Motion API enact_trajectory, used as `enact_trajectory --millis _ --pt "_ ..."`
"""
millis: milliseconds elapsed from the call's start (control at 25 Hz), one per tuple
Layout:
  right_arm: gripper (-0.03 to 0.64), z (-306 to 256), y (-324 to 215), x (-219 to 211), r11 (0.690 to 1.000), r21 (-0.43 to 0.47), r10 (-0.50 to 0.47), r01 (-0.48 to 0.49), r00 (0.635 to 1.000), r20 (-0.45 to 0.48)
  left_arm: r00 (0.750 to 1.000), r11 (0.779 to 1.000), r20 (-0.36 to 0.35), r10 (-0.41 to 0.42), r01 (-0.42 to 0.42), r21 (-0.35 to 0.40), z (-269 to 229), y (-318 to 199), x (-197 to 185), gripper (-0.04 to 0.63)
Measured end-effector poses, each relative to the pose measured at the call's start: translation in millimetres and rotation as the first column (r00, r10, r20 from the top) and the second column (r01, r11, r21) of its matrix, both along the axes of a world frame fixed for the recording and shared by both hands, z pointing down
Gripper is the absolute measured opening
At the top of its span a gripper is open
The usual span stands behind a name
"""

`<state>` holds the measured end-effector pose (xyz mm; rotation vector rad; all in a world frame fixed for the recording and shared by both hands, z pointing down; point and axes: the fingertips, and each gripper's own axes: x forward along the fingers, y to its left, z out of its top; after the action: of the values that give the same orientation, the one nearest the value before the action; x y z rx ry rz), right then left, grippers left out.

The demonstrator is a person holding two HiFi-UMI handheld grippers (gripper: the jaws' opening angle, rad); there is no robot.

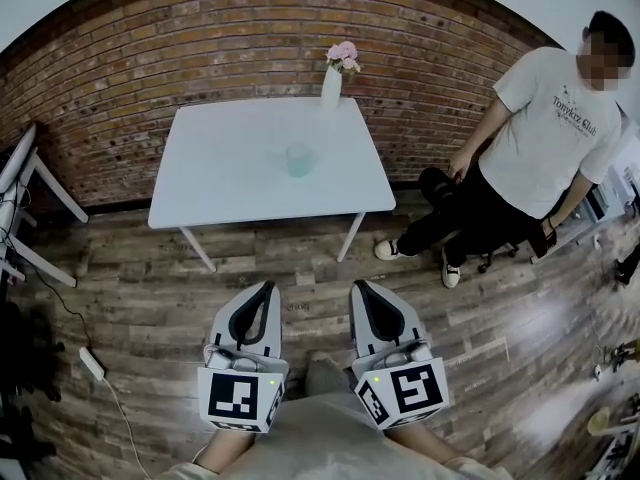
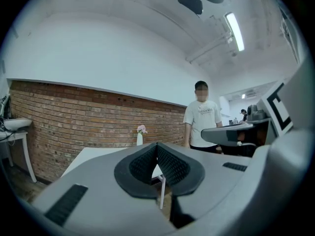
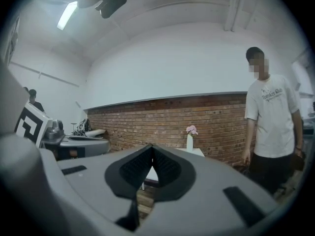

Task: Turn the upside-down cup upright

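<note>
A pale green see-through cup (image 1: 299, 159) stands on the white table (image 1: 230, 183), near its middle, far ahead of both grippers. My left gripper (image 1: 268, 288) and right gripper (image 1: 357, 287) hover side by side over the wooden floor, well short of the table's near edge. Both are shut with nothing between their jaws. In the left gripper view the left gripper (image 2: 157, 145) points level at the table (image 2: 91, 155); the cup is hidden there. In the right gripper view the right gripper (image 3: 151, 146) likewise faces the table (image 3: 197, 152).
A white vase with pink flowers (image 1: 334, 76) stands at the table's far edge against the brick wall. A person in a white shirt (image 1: 535, 138) stands to the right of the table. A white stand (image 1: 25, 203) sits at the left, a power strip (image 1: 92, 364) on the floor.
</note>
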<state>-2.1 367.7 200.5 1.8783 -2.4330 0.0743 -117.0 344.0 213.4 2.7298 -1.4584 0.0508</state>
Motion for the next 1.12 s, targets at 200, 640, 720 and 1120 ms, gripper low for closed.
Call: enact_trajectory --millis 200,640,720,1120 --pt "0.008 -5 -18 -5 1.0 0.019 -0.016 0.016 1.0 -0.003 1.0 1.0 0.001 -0.011 0.011 0.01 -2 -15 -4 0.009" --pt "0.008 -8 -103 12 0.998 0.047 -0.035 0.036 0.999 -0.022 1.0 1.0 0.0 -0.002 0.002 0.017 3 -94 19 0.009" --pt "0.008 -5 -125 19 0.999 0.039 -0.036 0.037 0.999 -0.024 1.0 1.0 0.0 -0.006 0.006 0.012 5 -116 26 0.009" --pt "0.008 10 -234 43 0.996 -0.013 -0.087 0.086 0.996 -0.02 0.999 0.998 0.024 -0.043 0.044 -0.035 17 -217 50 0.009"
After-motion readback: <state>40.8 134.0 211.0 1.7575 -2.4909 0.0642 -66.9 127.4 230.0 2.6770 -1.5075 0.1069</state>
